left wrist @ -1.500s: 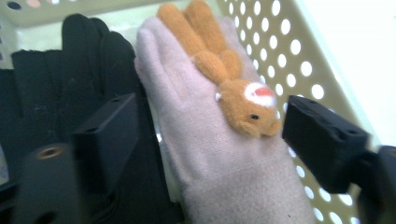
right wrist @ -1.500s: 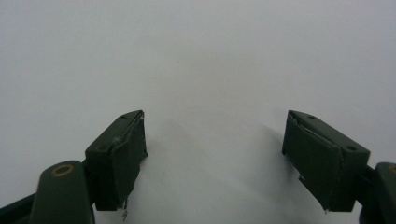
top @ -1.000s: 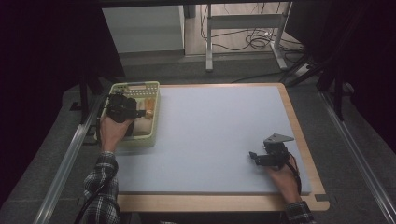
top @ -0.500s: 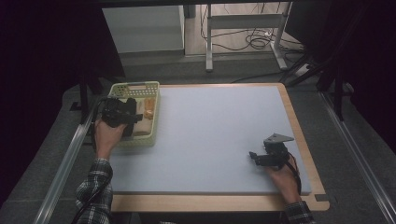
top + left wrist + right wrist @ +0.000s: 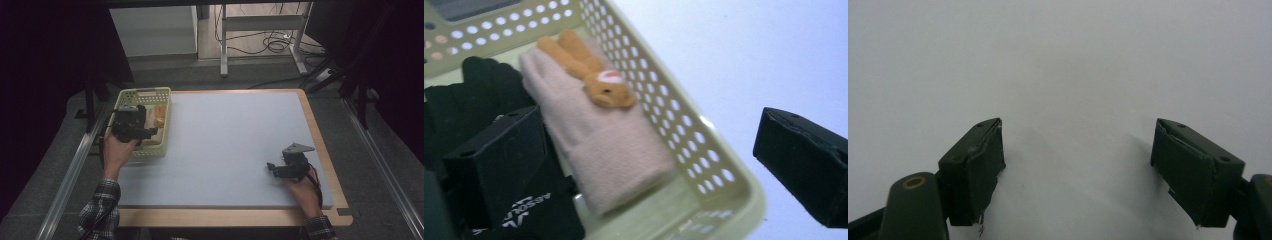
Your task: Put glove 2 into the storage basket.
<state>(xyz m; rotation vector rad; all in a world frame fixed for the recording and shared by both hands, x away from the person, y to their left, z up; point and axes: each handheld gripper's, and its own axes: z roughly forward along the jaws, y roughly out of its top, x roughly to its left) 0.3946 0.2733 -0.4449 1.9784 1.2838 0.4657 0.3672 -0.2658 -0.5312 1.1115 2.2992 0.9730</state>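
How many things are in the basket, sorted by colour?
Pink glove with a stuffed rabbit: 1
Black glove: 1, as far as the left claw's view shows; part of it is hidden.
Total: 2, both inside the yellow-green basket.

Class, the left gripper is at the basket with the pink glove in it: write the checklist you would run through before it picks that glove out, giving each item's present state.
1. Left gripper jaws open: ok.
2. Jaws astride the pink glove: not ok, one jaw stands outside the basket wall.
3. Glove free on top: not ok, a plush toy lies on it.
4. Black glove apart from the pink one: cannot tell.
5. Right gripper open, over bare mat: ok.
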